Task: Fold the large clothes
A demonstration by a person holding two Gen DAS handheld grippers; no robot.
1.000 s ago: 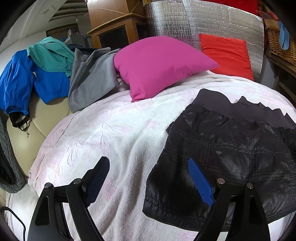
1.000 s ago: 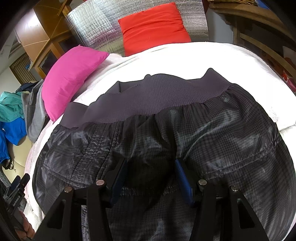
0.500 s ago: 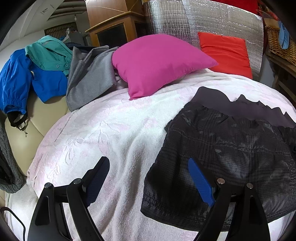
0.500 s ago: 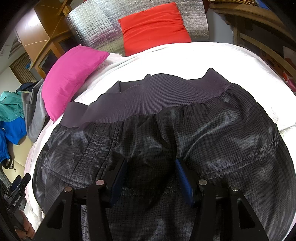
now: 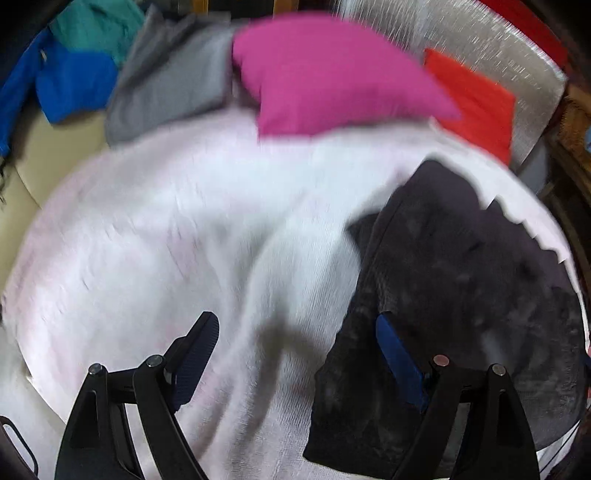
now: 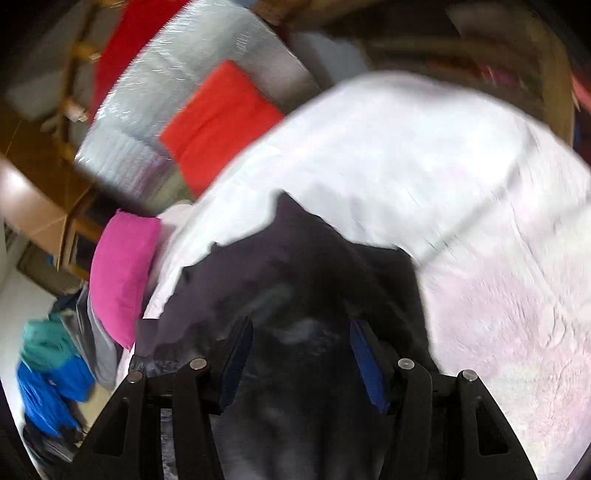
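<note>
A dark checked garment (image 5: 461,266) with a ribbed dark band lies on the pale pink blanket (image 5: 184,221) that covers the bed. My left gripper (image 5: 295,319) is open wide; its right finger is over the garment's left edge and its left finger over bare blanket. In the right wrist view the same garment (image 6: 295,258) fills the lower middle. My right gripper (image 6: 301,325) hovers low over it with its jaws apart and dark fabric between and under the fingers. Nothing looks pinched. Both views are blurred.
A pink cushion (image 5: 325,74) and a red cushion (image 5: 476,107) lean at the head of the bed against a silver foil panel (image 5: 480,40). Grey (image 5: 166,81), blue (image 5: 70,81) and teal (image 5: 99,29) clothes are piled at the far left. Wooden furniture (image 6: 37,206) stands behind.
Both views have swung and blurred. The right wrist view rolled and slid right, so bare blanket now shows beside the garment. The left gripper dipped toward the garment's left edge. Jaw widths look unchanged.
</note>
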